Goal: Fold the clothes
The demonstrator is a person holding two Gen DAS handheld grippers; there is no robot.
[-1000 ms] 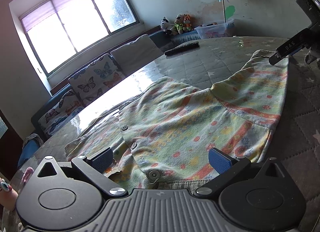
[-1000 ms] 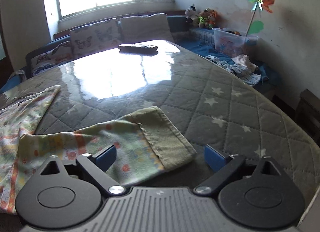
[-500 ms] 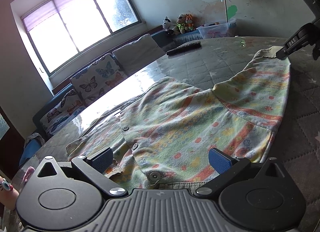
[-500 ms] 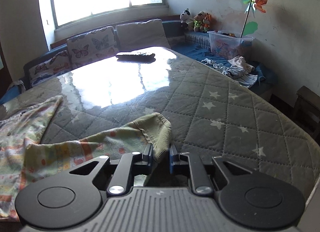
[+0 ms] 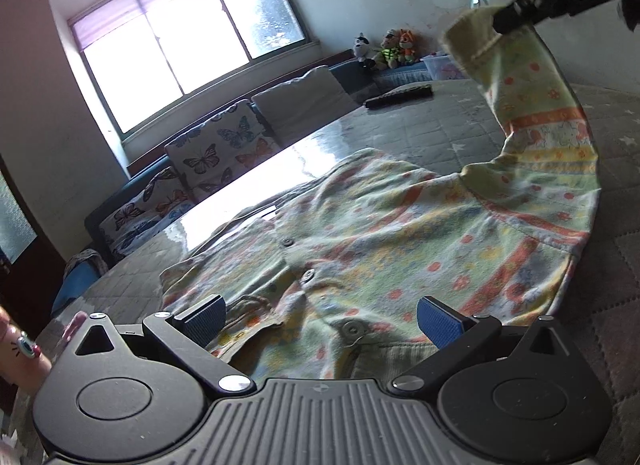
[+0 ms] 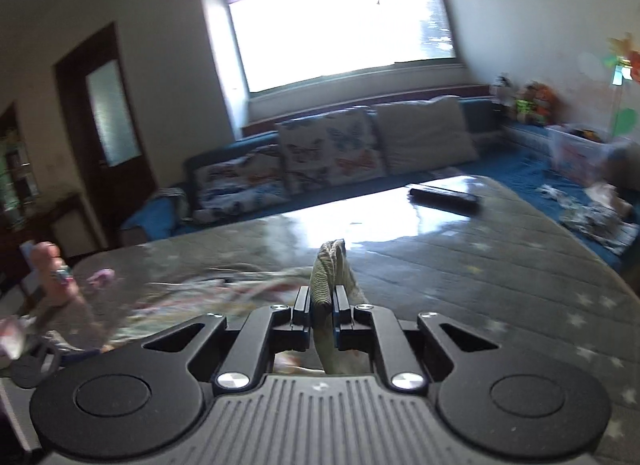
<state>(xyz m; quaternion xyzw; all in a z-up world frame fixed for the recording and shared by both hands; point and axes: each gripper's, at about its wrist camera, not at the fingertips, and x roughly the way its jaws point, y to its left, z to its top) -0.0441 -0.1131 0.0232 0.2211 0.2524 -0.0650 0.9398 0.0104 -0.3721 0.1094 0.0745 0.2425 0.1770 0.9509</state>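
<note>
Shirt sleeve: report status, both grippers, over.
Right gripper shut on sleeve cuff, lifted off the table. Left gripper open at the shirt collar. Remote control far off, not obstructing.

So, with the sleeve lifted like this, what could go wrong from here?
1. The right gripper pinches only the ribbed cuff of the sleeve; the thin fold might slip out while it swings across.
2. The left gripper is open above the collar, so nothing pins the shirt. A pull on the sleeve may drag the body over the glossy table cover.
3. The buttoned front is already wrinkled; folding over it could trap creases.
</note>
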